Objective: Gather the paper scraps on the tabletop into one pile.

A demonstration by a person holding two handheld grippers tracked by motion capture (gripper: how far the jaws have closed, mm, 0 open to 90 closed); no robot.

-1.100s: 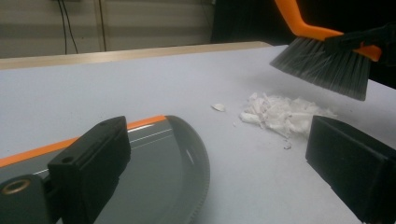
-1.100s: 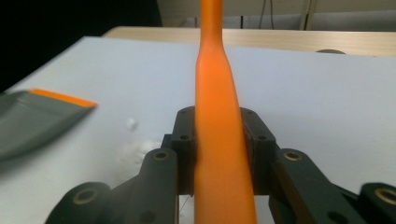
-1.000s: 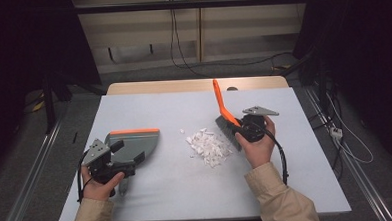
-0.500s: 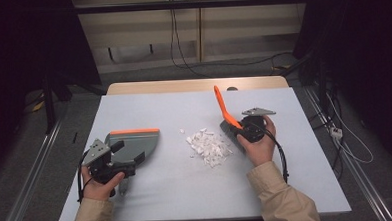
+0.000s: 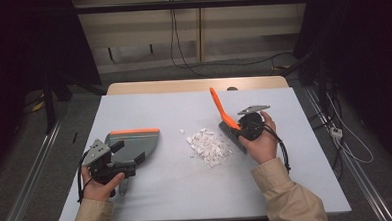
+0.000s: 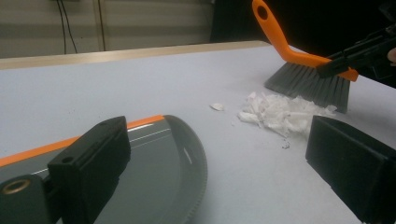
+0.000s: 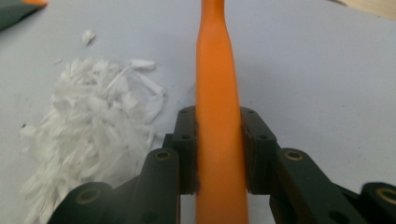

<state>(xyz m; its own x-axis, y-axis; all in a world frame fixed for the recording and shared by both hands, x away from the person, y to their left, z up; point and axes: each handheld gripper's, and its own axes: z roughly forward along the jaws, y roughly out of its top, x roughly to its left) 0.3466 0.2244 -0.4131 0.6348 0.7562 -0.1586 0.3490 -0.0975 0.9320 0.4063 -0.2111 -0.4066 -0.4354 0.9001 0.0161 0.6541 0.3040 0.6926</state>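
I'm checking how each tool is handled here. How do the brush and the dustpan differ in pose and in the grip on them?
The brush stands tilted, bristles at the paper scraps, its handle rising off the table; the dustpan lies flat, apart from the scraps. The right gripper clamps the brush's orange handle between its jaws; the left gripper is at the dustpan's handle end, its jaws wide apart in the left gripper view. Both tools are grey with orange.

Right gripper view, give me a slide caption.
Right tool clamps the orange brush handle beside white paper scraps.

bare worktop (image 5: 177, 191) lies open between the dustpan (image 5: 135, 143) on the left and the paper scraps (image 5: 208, 146); the brush (image 5: 227, 120) borders the scraps' right.
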